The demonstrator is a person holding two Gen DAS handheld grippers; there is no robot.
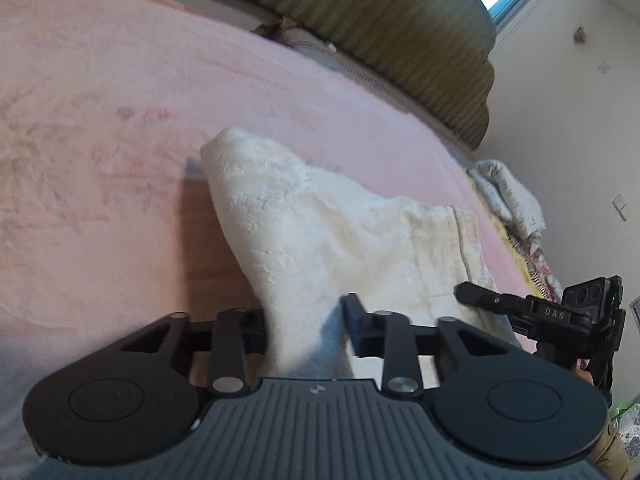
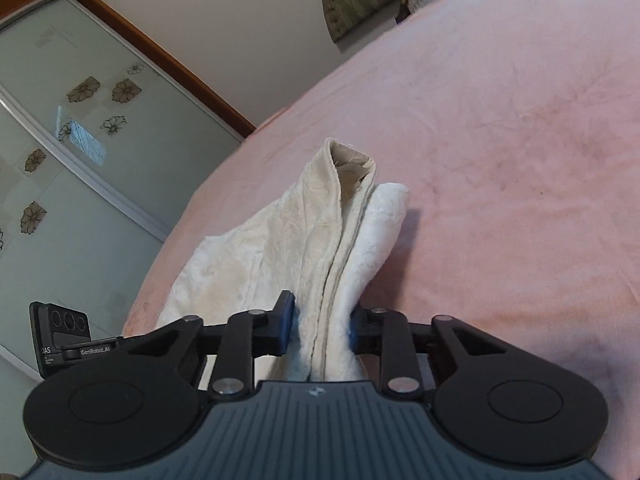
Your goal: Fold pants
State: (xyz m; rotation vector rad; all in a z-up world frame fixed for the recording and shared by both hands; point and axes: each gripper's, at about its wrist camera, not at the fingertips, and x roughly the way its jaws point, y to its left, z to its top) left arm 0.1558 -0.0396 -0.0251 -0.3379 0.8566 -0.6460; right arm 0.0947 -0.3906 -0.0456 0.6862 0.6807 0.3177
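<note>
Cream-white fleecy pants lie bunched on a pink bedspread. My left gripper is shut on one edge of the pants, and the cloth rises between its blue pads into a peak. In the right wrist view the pants stand up in folded layers with a label showing at the top. The right gripper is shut on this layered edge. The right gripper also shows at the right of the left wrist view, with its fingers against the cloth. The left gripper's body shows at lower left in the right wrist view.
A green padded headboard and a pillow edge stand at the far end of the bed. A crumpled patterned quilt lies at the bed's right side. A glass-fronted sliding wardrobe door with flower prints stands beside the bed.
</note>
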